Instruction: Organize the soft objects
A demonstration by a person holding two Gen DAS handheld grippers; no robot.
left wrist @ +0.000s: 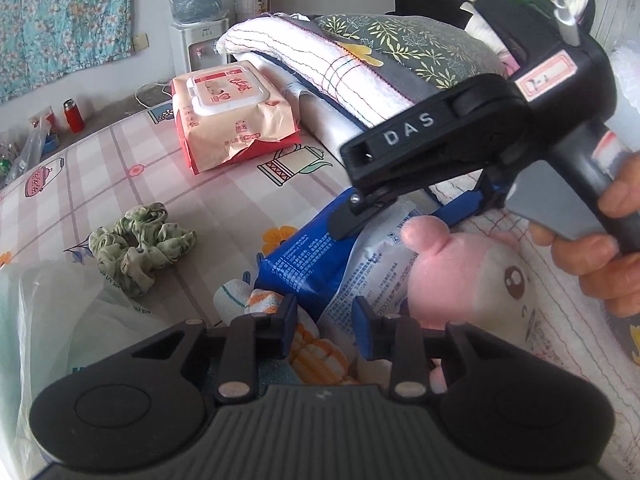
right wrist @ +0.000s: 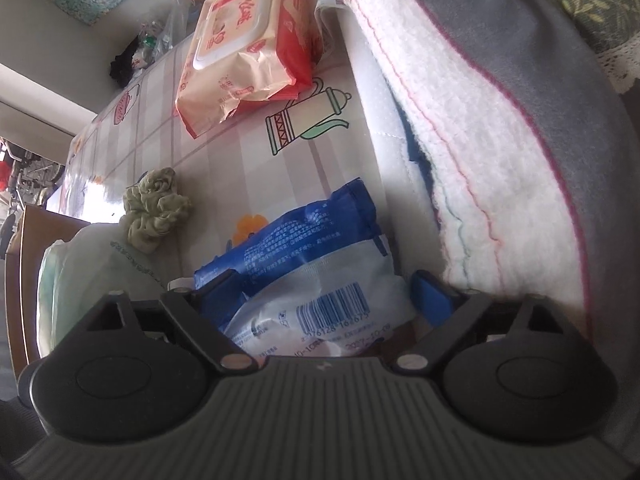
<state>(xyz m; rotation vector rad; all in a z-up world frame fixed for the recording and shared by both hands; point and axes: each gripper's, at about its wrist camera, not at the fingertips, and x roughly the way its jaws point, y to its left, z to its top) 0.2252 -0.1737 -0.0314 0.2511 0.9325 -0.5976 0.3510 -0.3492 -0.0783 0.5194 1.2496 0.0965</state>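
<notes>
Landmark: blue-and-white soft pack (right wrist: 316,280), lying on the desk (left wrist: 224,184) with its patterned checked cloth.

Containers: a thin white plastic bag (left wrist: 52,312) lies at the near left of the pack, mouth slack; contents cannot be made out.

Around the pack:
- Pink plush toy (left wrist: 472,276) lies against the pack's right side, partly on top of it.
- Small orange-and-white striped cloth (left wrist: 316,352) sits at the pack's near edge, under the left gripper.
- Green scrunchie (left wrist: 140,240) lies to the left of the pack, apart from it.
- Wet wipes packet (left wrist: 232,116), red and cream, lies beyond the pack, well apart.
- Folded white towel (right wrist: 460,128) and leaf-print cushion (left wrist: 408,44) are stacked beyond and right of the pack; the towel's edge crowds its right side.
- Water dispenser (left wrist: 200,28) stands behind the desk, far from the pack.

Hands:
- Right gripper (right wrist: 320,280) points low along the desk, fingers (right wrist: 430,294) spread wide, one on each side of the pack. Whether they touch it cannot be told. The person's hand (left wrist: 600,240) holds the handle.
- Left gripper (left wrist: 326,320) hovers over the pack's near edge, fingers (left wrist: 366,328) parted, nothing between them.
</notes>
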